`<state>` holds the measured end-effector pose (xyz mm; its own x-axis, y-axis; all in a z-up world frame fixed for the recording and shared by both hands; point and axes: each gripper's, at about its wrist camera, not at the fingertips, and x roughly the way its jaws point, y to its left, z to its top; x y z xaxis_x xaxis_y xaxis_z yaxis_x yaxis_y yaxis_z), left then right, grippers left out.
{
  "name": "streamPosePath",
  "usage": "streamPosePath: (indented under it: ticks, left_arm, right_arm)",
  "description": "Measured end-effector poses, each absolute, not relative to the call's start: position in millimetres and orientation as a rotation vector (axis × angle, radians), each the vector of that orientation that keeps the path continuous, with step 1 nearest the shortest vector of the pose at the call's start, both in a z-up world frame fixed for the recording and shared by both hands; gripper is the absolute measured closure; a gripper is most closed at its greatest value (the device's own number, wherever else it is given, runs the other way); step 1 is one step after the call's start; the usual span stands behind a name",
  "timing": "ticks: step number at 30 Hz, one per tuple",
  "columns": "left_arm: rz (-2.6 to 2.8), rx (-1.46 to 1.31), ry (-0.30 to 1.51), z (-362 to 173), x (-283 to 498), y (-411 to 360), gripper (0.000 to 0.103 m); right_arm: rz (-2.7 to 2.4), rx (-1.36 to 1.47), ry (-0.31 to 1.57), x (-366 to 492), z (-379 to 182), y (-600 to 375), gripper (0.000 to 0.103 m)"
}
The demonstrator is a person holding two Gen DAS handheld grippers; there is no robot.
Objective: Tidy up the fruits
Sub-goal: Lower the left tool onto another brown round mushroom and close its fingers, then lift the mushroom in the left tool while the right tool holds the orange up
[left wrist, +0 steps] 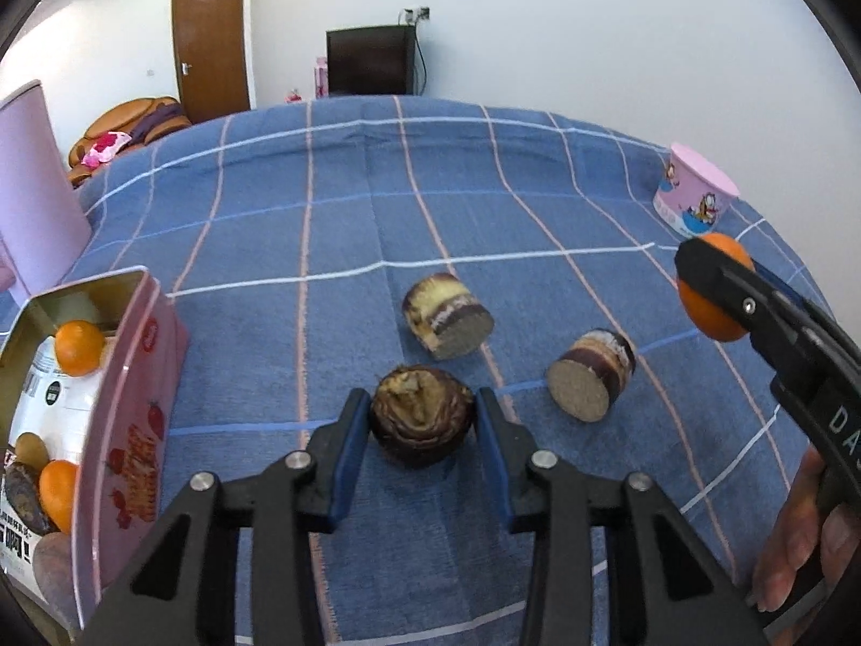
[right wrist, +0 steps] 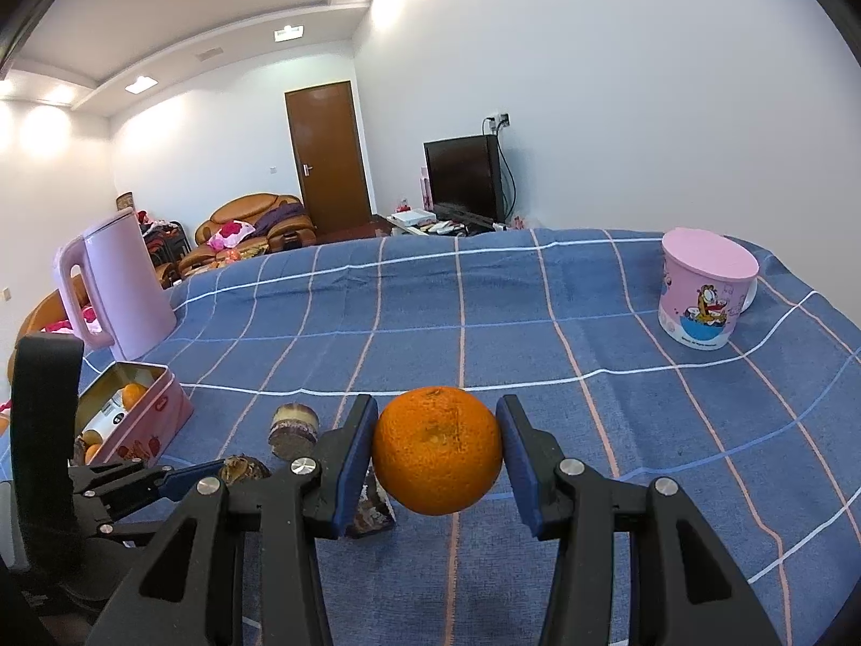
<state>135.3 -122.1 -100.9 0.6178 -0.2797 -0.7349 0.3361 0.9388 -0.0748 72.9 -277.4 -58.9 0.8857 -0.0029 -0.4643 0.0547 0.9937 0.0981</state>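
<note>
My left gripper [left wrist: 422, 425] is shut on a brown marbled cake [left wrist: 422, 422] low over the blue checked cloth. Two more cake rolls lie on their sides beyond it, one in the middle [left wrist: 446, 315] and one to the right [left wrist: 592, 379]. My right gripper [right wrist: 437, 452] is shut on an orange [right wrist: 437, 451] and holds it above the cloth; it also shows at the right of the left wrist view [left wrist: 715, 290]. A pink tin [left wrist: 134, 404] at the left holds oranges [left wrist: 79, 347] and other items.
A pink cartoon cup [right wrist: 705, 288] with a lid stands at the far right of the table. A pink kettle [right wrist: 115, 285] stands at the far left behind the tin [right wrist: 161, 404]. The cloth [right wrist: 484, 323] covers the table to its edges.
</note>
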Motion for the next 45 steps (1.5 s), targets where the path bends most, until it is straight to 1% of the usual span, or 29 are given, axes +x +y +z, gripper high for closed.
streamPosePath:
  ticks: [16,45]
  left_arm:
    - [-0.272,0.089,0.676,-81,117,-114,0.062]
    - [-0.211,0.089,0.533,-68,92,-107,0.062]
  right_arm:
    - [-0.027,0.069,0.385,56,-51,-271,0.055]
    - [-0.022,0.028,0.283,36,-44,-263,0.055]
